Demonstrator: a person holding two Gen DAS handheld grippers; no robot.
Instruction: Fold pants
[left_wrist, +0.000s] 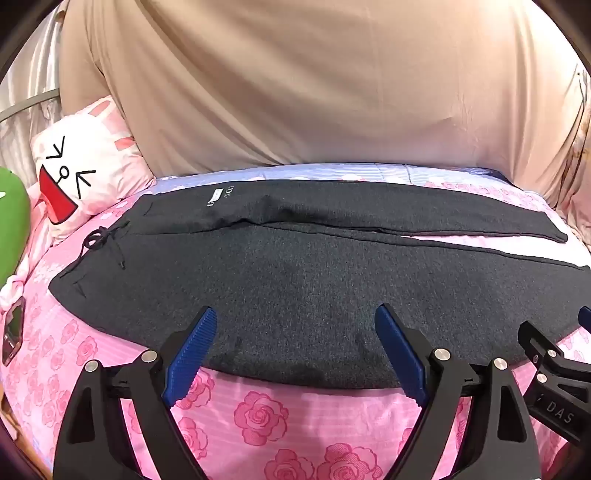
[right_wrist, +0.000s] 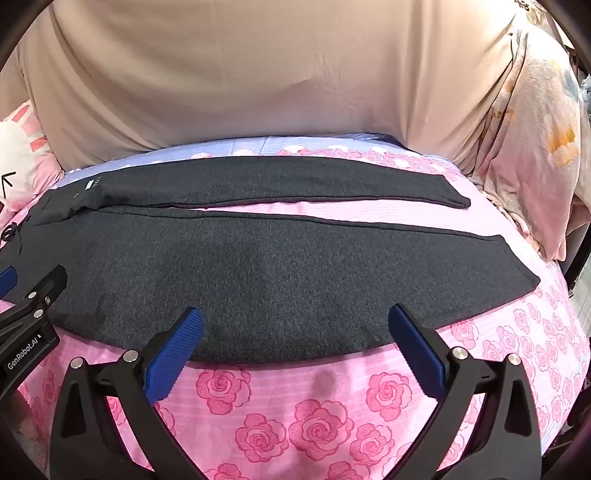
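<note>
Nearest the left wrist camera, the left tool (left_wrist: 295, 325) hangs with its blue-padded fingers (left_wrist: 190, 354) spread wide and nothing between them, over the near edge of the dark grey pants (left_wrist: 295, 280). The pants lie flat and lengthwise on the bed's pink rose-print sheet (left_wrist: 280, 424), waistband and drawstring (left_wrist: 107, 236) to the left, both legs running right with a narrow strip of sheet between them. A white cartoon-face pillow (left_wrist: 85, 166) sits beyond the waistband, a beige cloth (left_wrist: 295, 81) hangs behind the bed, and part of the other tool shows at the right edge. In the right wrist view, the right tool (right_wrist: 295, 326) is likewise spread wide and empty, above the near leg's edge, short of the hem (right_wrist: 517, 266). The left tool's black frame shows at the left edge.
</note>
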